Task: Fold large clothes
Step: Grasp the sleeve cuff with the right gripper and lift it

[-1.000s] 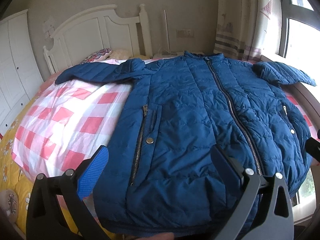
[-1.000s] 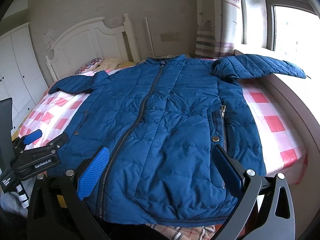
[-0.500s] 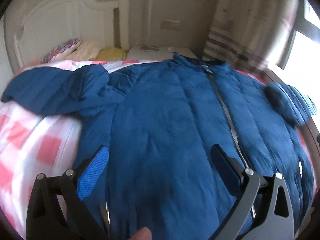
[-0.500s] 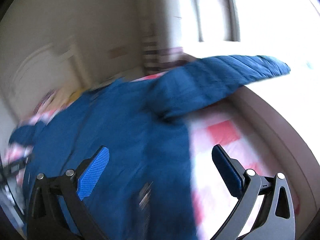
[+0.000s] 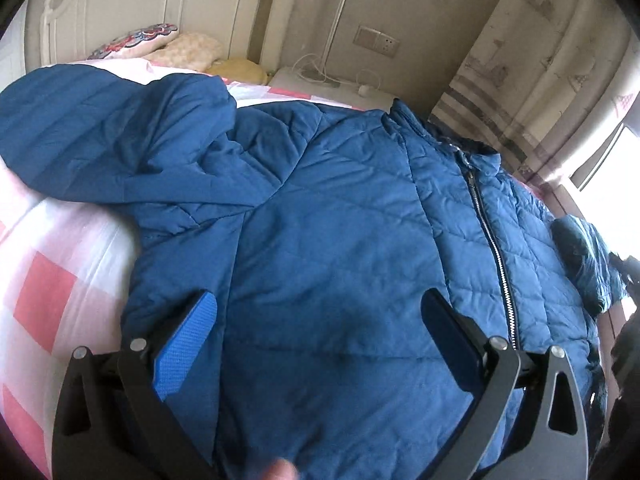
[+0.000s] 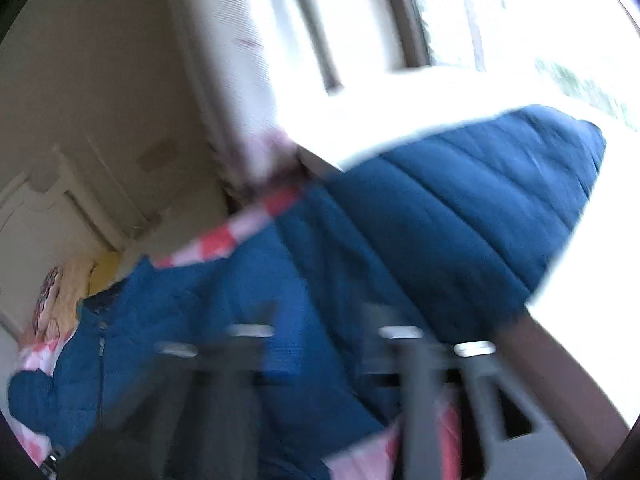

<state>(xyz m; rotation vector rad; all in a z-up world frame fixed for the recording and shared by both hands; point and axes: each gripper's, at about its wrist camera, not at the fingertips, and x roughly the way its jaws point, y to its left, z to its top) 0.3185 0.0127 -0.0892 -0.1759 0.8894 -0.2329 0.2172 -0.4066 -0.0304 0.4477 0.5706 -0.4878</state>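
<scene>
Right now my biggest landmark is the bed (image 5: pixel 60 264), covered with a pink-and-white checked sheet (image 5: pixel 44 300), and the jacket (image 5: pixel 328 240) lies spread across it, front up and zipped. It is blue, quilted, and fills most of my left wrist view. Its collar points toward the white headboard (image 5: pixel 168 4), and its zip (image 5: pixel 494 248) runs down the right side of that view. One sleeve (image 5: pixel 104 136) lies out to the left over the sheet, bunched near the shoulder. From my right wrist camera I see the other sleeve (image 6: pixel 472 208) stretched toward the bright window (image 6: pixel 460 12), its cuff end over the pale sill.

Behind the jacket a striped curtain (image 5: pixel 532 60) hangs by the wall, and a few pillows (image 5: pixel 184 50) sit against the headboard.

My left gripper (image 5: pixel 320 344) hovers over the jacket's chest with its jaws wide apart; the blue pad (image 5: pixel 184 348) is on the left, the dark finger on the right, and only flat fabric lies below the gap, not pinched.

My right gripper (image 6: pixel 324 344) is badly smeared by blur. Its fingers look drawn together and closed, over blue fabric near the sleeve's base, but I cannot tell whether any cloth is caught between them.

At the bottom edge of the left view a fingertip (image 5: pixel 280 472) just shows.
</scene>
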